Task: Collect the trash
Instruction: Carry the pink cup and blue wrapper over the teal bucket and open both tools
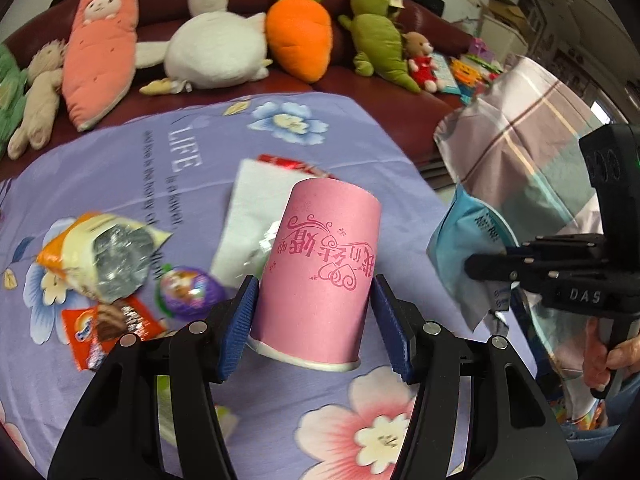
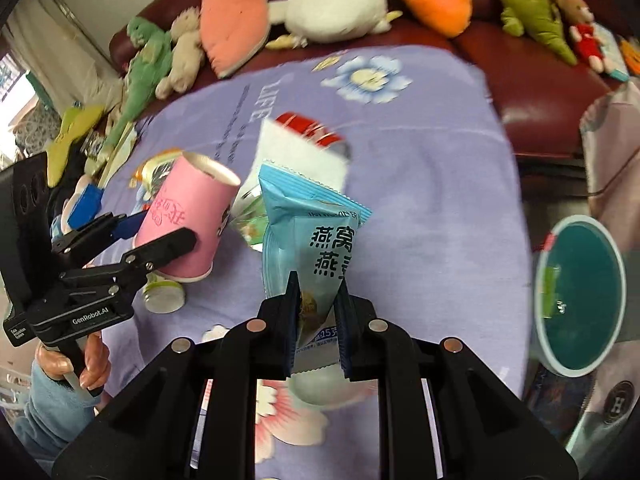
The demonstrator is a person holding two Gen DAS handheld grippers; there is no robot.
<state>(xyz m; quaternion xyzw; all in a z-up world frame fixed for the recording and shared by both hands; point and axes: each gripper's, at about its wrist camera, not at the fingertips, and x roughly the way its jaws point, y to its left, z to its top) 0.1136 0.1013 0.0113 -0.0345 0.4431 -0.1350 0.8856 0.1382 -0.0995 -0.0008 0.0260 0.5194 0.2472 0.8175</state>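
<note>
A: What does the left hand-held gripper [image 1: 314,312] hold?
B: A pink paper cup [image 1: 320,276], upside down, pinched between the blue pads above the purple flowered cloth [image 1: 120,168].
A: And the right hand-held gripper [image 2: 318,322]?
B: Pressed onto a blue snack packet [image 2: 304,240]. Probably lifted off the cloth, though blur hides it. A teal bin [image 2: 580,300] sits to its right.

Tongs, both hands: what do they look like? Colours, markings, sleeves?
Both tongs are black plastic with ribbed blue pads and silver pivot bolts, on black pistol-grip handles. The left tongs carry white "GenRobot.AI" lettering in the right wrist view; the right tongs show "DAS" in the left wrist view. A light blue sleeve is visible.
</note>
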